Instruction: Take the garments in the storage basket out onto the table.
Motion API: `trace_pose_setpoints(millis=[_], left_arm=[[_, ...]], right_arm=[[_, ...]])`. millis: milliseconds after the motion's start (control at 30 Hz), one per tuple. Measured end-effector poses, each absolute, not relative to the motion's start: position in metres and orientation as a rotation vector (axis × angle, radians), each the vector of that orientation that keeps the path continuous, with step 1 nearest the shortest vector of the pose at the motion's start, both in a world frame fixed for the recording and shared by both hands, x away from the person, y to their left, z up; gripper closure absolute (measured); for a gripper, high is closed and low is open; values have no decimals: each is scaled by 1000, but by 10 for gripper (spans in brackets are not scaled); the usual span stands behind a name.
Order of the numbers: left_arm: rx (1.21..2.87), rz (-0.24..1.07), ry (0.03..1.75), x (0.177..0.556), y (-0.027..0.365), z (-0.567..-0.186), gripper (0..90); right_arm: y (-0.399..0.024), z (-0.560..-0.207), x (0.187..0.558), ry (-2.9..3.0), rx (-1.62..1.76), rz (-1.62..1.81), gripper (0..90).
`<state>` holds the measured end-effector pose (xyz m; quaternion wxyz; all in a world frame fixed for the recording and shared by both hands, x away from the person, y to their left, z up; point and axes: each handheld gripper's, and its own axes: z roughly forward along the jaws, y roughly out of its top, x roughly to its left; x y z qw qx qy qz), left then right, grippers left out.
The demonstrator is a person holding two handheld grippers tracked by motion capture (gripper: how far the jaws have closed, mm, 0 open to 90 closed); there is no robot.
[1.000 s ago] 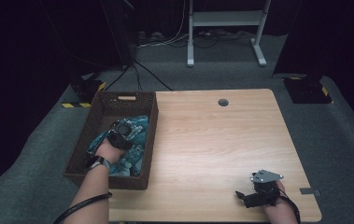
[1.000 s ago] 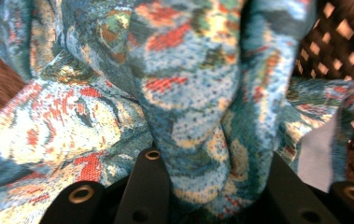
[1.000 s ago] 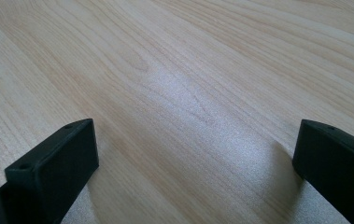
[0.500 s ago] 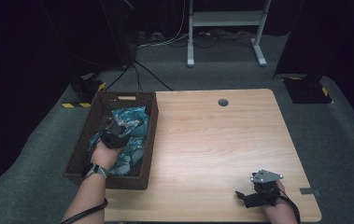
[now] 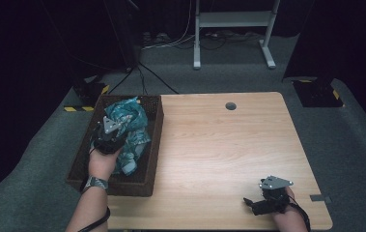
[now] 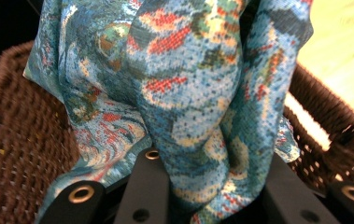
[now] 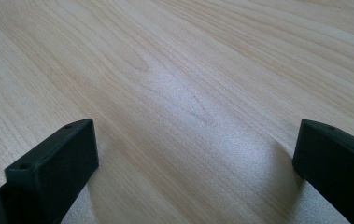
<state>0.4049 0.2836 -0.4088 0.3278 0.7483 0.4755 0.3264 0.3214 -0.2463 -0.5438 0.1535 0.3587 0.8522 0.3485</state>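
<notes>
My left gripper (image 5: pixel 114 129) pinches the blue cloth (image 5: pixel 131 126), which hangs long-ways down into the basket (image 5: pixel 154 145), while my right gripper (image 5: pixel 253 203) rests wide open and empty, far right of the basket.

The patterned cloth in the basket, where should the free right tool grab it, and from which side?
Take the patterned cloth at its loose lower fold, coming from above on the table side. It is bunched in the left tool and hangs into the wicker basket, whose walls block a level approach.
</notes>
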Motion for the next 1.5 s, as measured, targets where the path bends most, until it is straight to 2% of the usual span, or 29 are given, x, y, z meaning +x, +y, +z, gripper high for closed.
trace_pose_setpoints(millis=[567, 1100, 1500], left_arm=[[1726, 1074, 1165, 378, 291, -389, 780], [1573, 1182, 1077, 362, 286, -375, 780], [1439, 1272, 976, 346, 282, -349, 779]], right_arm=[[-246, -544, 321, 2443, 1030, 999, 2], [-246, -544, 321, 2443, 1030, 999, 2], [-246, -544, 321, 2442, 1030, 999, 2]])
